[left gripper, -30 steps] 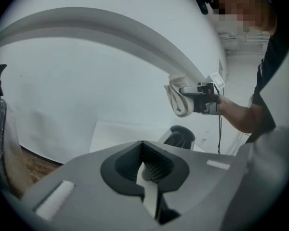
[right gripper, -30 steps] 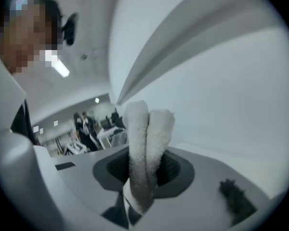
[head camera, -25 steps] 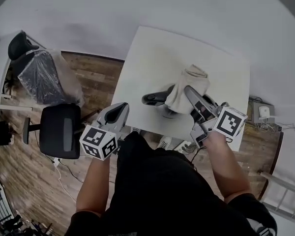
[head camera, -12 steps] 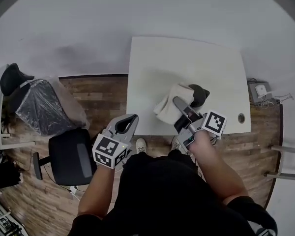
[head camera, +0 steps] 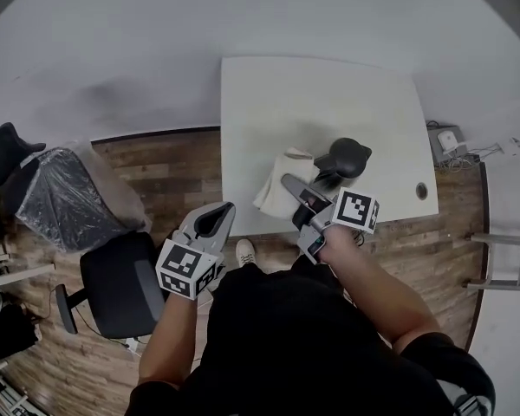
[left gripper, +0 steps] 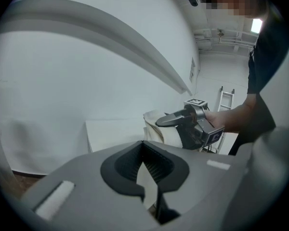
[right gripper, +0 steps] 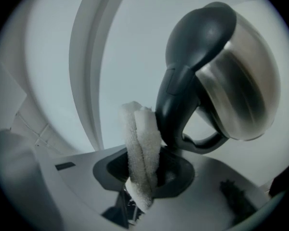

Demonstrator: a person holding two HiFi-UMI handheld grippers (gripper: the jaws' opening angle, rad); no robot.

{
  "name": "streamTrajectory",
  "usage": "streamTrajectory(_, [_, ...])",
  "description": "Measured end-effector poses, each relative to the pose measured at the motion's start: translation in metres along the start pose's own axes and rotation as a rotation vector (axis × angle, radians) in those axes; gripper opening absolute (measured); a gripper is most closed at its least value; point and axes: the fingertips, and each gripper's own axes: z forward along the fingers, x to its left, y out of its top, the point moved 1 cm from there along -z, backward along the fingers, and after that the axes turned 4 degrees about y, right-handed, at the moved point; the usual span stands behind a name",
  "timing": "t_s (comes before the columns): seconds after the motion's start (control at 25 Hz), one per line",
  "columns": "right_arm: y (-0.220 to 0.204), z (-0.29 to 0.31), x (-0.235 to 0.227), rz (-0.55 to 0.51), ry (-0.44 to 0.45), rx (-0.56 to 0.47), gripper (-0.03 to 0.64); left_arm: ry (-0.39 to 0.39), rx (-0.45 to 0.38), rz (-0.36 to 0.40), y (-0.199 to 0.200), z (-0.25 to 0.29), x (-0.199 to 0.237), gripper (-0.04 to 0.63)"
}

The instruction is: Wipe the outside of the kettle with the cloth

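The steel kettle [right gripper: 243,76] with a dark lid [head camera: 345,156] and handle [right gripper: 180,88] stands on the white table [head camera: 329,94], near its front edge. My right gripper [head camera: 293,187] is shut on the white cloth [head camera: 277,191], which hangs at the kettle's left side. In the right gripper view the folded cloth [right gripper: 142,138] rises between the jaws of the right gripper [right gripper: 147,170], just beside the handle. My left gripper [head camera: 215,219] is shut and empty, off the table's front left corner. The left gripper view shows the left gripper [left gripper: 145,153], with the right gripper [left gripper: 180,120] and cloth [left gripper: 156,129] beyond.
A black office chair [head camera: 113,284] and a plastic-covered chair [head camera: 65,199] stand on the wooden floor at left. The table has a cable hole [head camera: 420,191] near its right front. A ladder [head camera: 503,276] and a small box [head camera: 445,137] lie at right.
The right gripper has carried the cloth down from over the kettle's top to its left side near the table's front edge. The left gripper shifted a little beside the table.
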Motion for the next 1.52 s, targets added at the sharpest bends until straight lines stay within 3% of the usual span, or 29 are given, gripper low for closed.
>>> streamTrajectory(0.36, [-0.045,0.026,-0.052,-0.072,-0.092,0.142,0.103,0.005,0.006,-0.035,-0.013,-0.005,0.003,0.006])
streamTrajectory(0.64, [-0.075,0.033,-0.114,0.162,-0.125,0.128,0.104,0.034,0.042,-0.043,-0.027,-0.018,0.007,0.008])
streamTrajectory(0.88, [-0.076,0.021,-0.14,0.283,-0.113,0.119,0.103,0.013,0.055,-0.022,-0.024,-0.007,-0.01,0.008])
streamTrajectory(1.32, [-0.065,-0.039,-0.17,0.33,-0.216,-0.027,0.103,-0.134,0.046,0.042,-0.013,0.011,-0.033,0.008])
streamTrajectory(1.52, [-0.06,-0.085,-0.147,0.262,-0.246,-0.146,0.103,-0.198,0.069,0.065,-0.019,0.01,-0.037,0.006])
